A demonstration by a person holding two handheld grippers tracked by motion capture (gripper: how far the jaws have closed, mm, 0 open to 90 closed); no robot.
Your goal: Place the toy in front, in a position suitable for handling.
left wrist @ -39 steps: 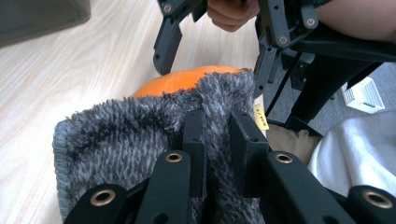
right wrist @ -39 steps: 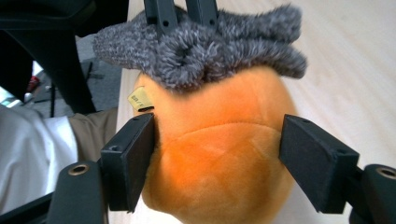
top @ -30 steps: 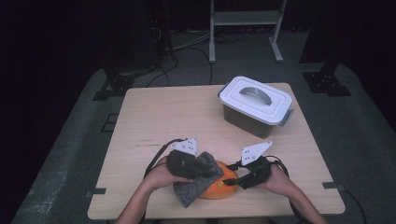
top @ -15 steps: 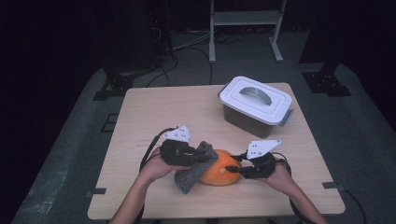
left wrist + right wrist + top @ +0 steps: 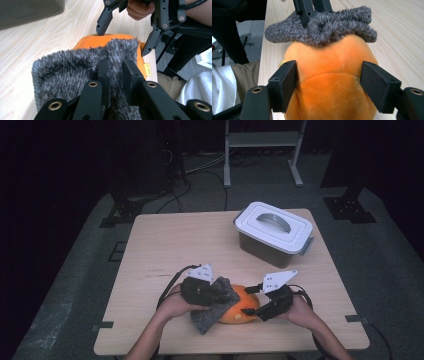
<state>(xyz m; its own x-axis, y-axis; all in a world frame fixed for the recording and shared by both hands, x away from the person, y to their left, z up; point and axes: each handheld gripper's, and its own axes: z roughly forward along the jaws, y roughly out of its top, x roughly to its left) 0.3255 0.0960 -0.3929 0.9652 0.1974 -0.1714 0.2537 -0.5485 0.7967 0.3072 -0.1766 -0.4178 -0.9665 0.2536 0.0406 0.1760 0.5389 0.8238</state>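
Grey cloth on the orange plush, low centre of the frame

We've got the left gripper (image 5: 220, 292) with its jaws clenched tight on a fuzzy grey knitted cloth (image 5: 75, 72), which drapes over the top of a round orange plush toy (image 5: 329, 82) sitting on the pale wooden desk (image 5: 190, 245) near its front edge, lower centre of the high view. Over on the lower right, our right gripper (image 5: 252, 307) has its jaws either side of the plush; they have just been opening, and in the right gripper view the plush sits between them, the left pad right at its flank and the right pad just beside it, so we call the grip released. Up in the upper right of the desk stands a white-lidded grey plastic box (image 5: 272, 234), well apart from the action.
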